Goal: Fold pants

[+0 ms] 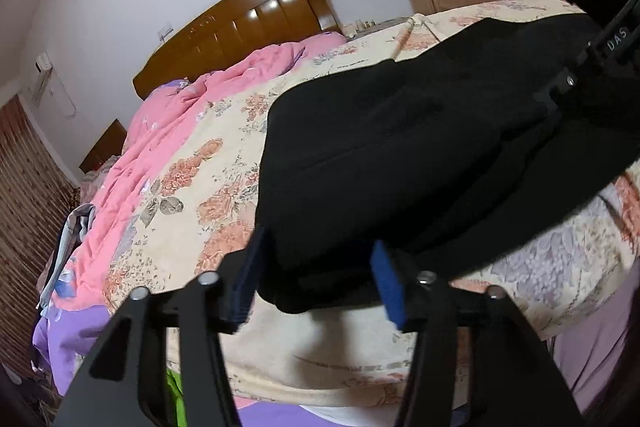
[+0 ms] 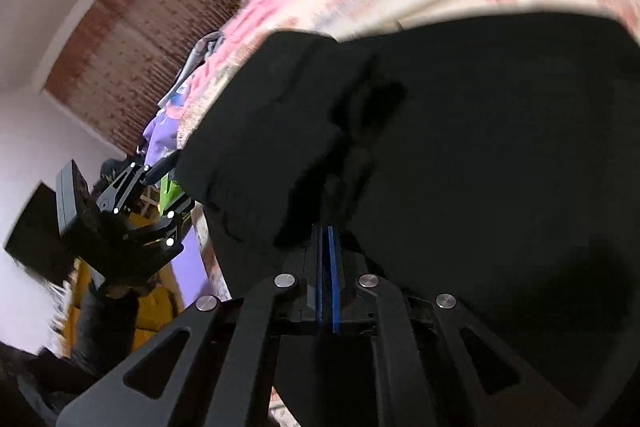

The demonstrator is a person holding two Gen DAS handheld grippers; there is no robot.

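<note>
Left wrist view: left gripper (image 1: 316,279) spread wide, its blue pads straddling the near edge of the black pants (image 1: 400,155) lying on the floral quilt (image 1: 192,187); nothing pinched yet, so closing on that edge looks like the next move. Right wrist view: right gripper (image 2: 329,259) clamped together on a pants (image 2: 480,147) fold, apparently mid-fold.
</note>
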